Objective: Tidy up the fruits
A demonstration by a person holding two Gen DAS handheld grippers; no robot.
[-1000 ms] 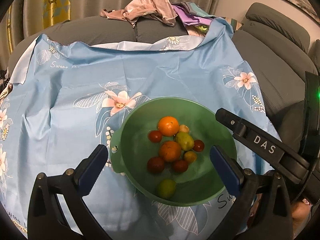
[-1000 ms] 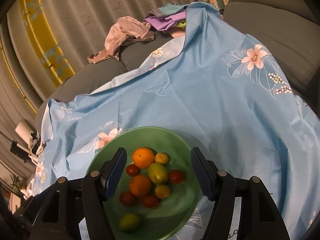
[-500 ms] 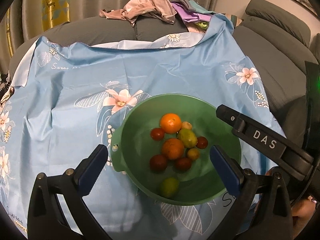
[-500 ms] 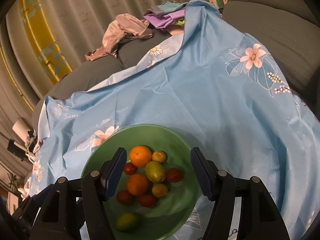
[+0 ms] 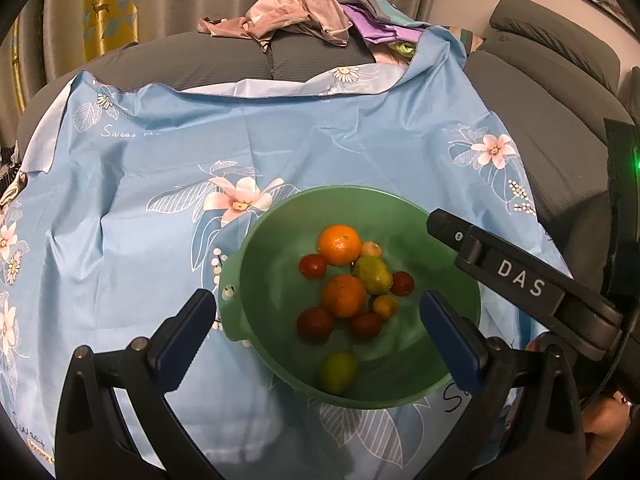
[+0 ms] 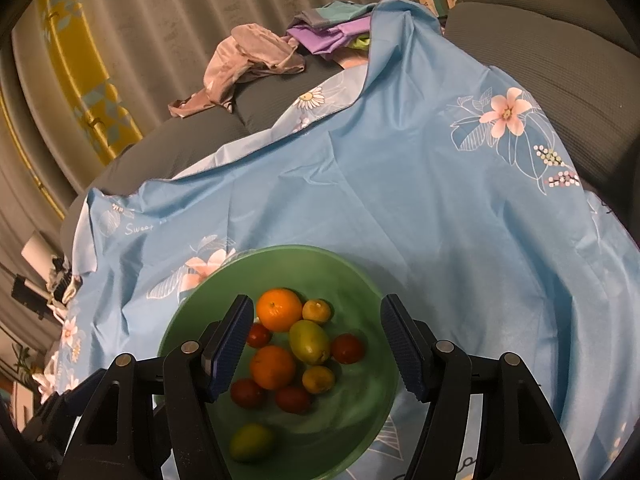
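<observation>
A green bowl (image 5: 276, 248) sits on a blue floral cloth (image 5: 200, 148) and holds several fruits: two oranges (image 5: 339, 245), a green mango (image 5: 373, 275), several dark red round fruits (image 5: 314, 322), small yellow ones and a lime (image 5: 338, 372). My left gripper (image 5: 320, 332) is open and empty, hovering above the bowl's near side. My right gripper (image 6: 318, 348) is open and empty, above the fruit pile; its finger (image 5: 516, 280) crosses the bowl's right rim in the left wrist view. The bowl (image 6: 352, 276) and oranges (image 6: 279, 309) also show in the right wrist view.
The cloth (image 6: 400, 184) covers a grey sofa (image 5: 552, 92). A heap of clothes (image 5: 296, 12) lies on the sofa back. Curtains hang behind. A stand with equipment (image 6: 36, 280) is at the left edge of the right wrist view.
Both grippers have moved slightly, so the bowl sits a little lower and more to the right in the left wrist view. The right gripper has come down closer over the fruits. Both stay open.
</observation>
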